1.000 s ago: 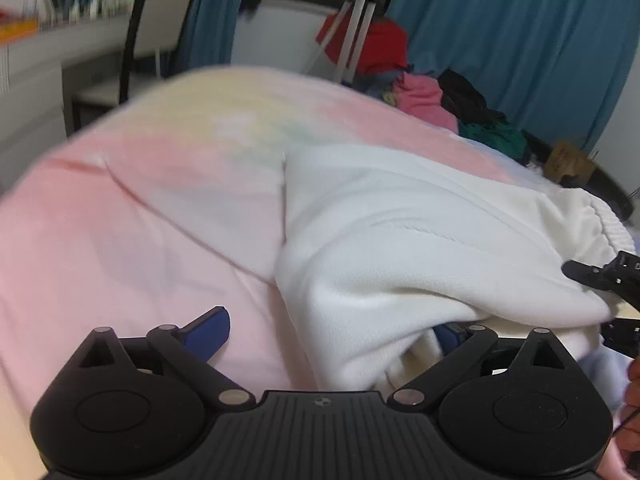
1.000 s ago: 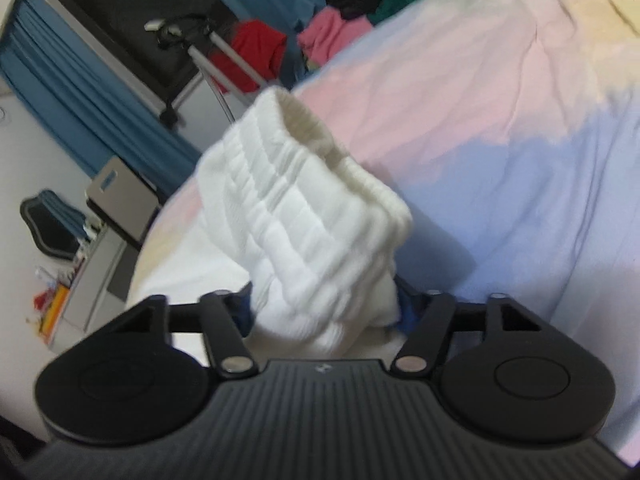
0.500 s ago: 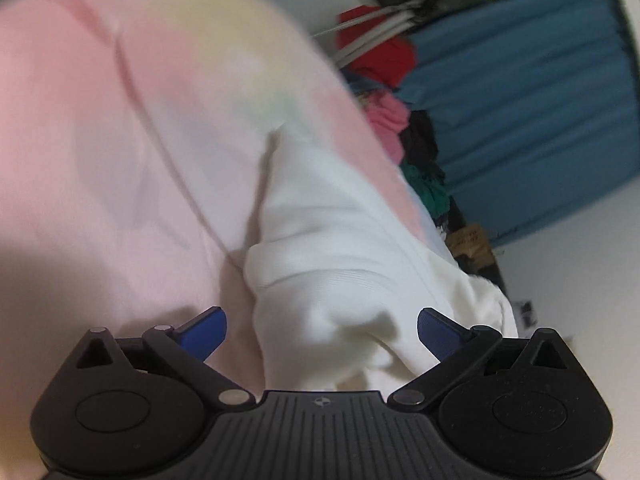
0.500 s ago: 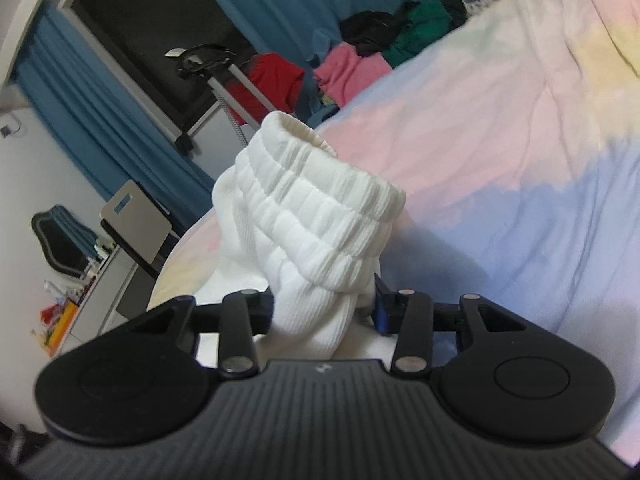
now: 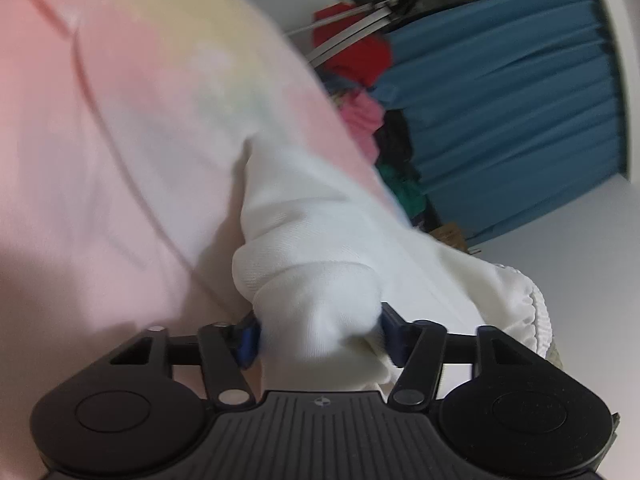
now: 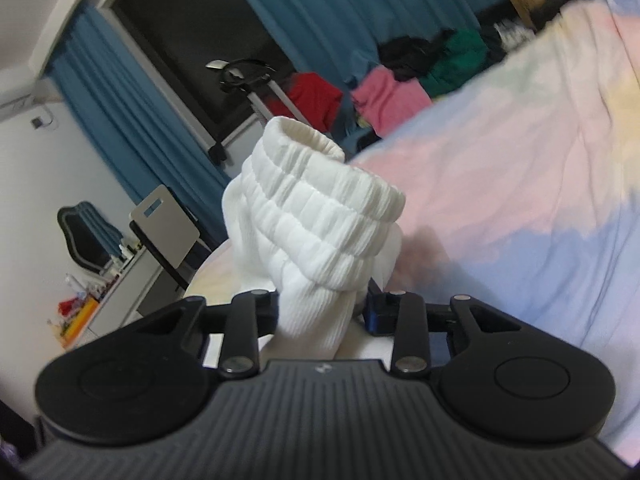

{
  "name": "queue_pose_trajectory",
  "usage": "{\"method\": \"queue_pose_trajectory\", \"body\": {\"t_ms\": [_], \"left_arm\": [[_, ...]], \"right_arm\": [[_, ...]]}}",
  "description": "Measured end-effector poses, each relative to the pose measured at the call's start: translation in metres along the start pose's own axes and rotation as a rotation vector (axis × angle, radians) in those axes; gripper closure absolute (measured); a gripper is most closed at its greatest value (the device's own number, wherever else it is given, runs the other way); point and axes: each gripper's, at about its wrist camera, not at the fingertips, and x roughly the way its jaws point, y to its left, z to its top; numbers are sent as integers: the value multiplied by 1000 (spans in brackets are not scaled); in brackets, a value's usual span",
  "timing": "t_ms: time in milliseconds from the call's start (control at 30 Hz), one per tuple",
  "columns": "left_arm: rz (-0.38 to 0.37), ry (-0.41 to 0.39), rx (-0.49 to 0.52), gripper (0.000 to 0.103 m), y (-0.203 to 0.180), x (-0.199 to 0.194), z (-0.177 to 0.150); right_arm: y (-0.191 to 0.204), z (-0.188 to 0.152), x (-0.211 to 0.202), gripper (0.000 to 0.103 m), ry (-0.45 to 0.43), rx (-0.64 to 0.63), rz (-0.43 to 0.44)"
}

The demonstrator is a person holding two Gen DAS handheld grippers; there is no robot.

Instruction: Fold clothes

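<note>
I had the left gripper (image 5: 318,338) clamped on a bunched fold of the soft white fleece garment (image 5: 316,248), its blue-padded fingers (image 5: 247,342) pressing in from both sides. The right gripper (image 6: 322,312) was likewise closed, pinching the ribbed fabric just below the garment's gathered elastic waistband (image 6: 320,196), which stood up above the jaws. Holding two separate points let me lift and spread the cloth between them, which I judged the setup for a fold. The rest of the garment trailed away from the left gripper onto the pastel tie-dye bedsheet (image 5: 120,140), pink, yellow and pale blue, soft and creased. Beyond the bed hung teal pleated curtains (image 6: 320,20) beside a dark window, with a heap of red, pink, green and black clothes (image 6: 400,84) and a grey-backed chair (image 6: 164,220) by a cluttered desk.
</note>
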Motion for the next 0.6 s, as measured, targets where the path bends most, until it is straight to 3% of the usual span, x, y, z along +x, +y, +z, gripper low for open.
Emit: {"method": "queue_pose_trajectory", "body": {"t_ms": [200, 333, 433, 600], "left_arm": [[-110, -57, 116, 51, -67, -27, 9], [-142, -73, 222, 51, -141, -2, 7], [-177, -68, 268, 51, -194, 37, 6], [-210, -23, 345, 52, -288, 153, -1]], "right_arm": [[17, 33, -54, 69, -89, 16, 63], [11, 71, -89, 69, -166, 10, 62], [-12, 110, -106, 70, -222, 33, 36], [-72, 177, -117, 70, -317, 88, -62]]}}
